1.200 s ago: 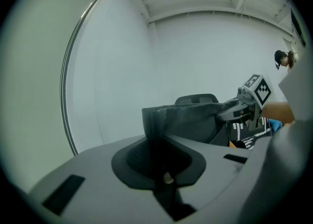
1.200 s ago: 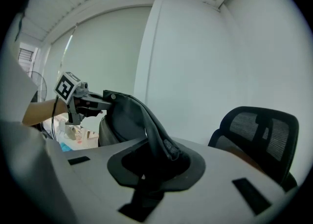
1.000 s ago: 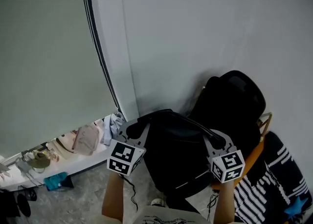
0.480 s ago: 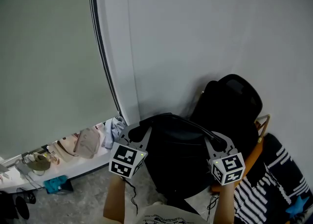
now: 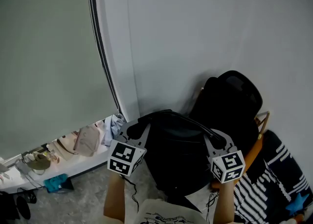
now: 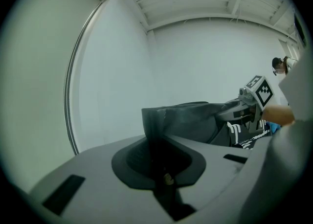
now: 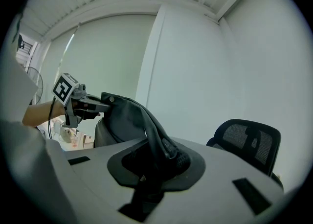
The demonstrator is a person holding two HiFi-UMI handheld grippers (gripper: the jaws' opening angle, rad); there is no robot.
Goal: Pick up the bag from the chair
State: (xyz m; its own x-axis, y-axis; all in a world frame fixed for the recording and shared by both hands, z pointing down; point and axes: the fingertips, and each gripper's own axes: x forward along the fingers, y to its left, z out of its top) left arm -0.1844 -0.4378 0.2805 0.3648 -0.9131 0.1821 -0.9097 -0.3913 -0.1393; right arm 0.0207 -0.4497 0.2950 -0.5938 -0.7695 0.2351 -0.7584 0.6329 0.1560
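In the head view, the black bag (image 5: 176, 159) hangs between the two grippers, just in front of the black chair (image 5: 234, 98) that stands against the pale wall (image 5: 195, 32); whether its bottom touches the seat, I cannot tell. The left gripper (image 5: 139, 126) grips the bag's upper left edge and the right gripper (image 5: 218, 142) grips the upper right, each with its marker cube toward the person. A striped cloth (image 5: 274, 179) lies at the lower right, beside the chair. In the left gripper view, the left gripper (image 6: 164, 162) has its jaws closed tight on a fold of the bag (image 6: 186, 120), and the right gripper (image 6: 234, 112) shows at the bag's far end. In the right gripper view, the right gripper (image 7: 149, 169) is clamped on the bag's padded strap (image 7: 156, 135); the bag (image 7: 122, 120) stretches toward the left gripper (image 7: 100, 103), and the mesh-backed chair (image 7: 247, 137) stands at the right.
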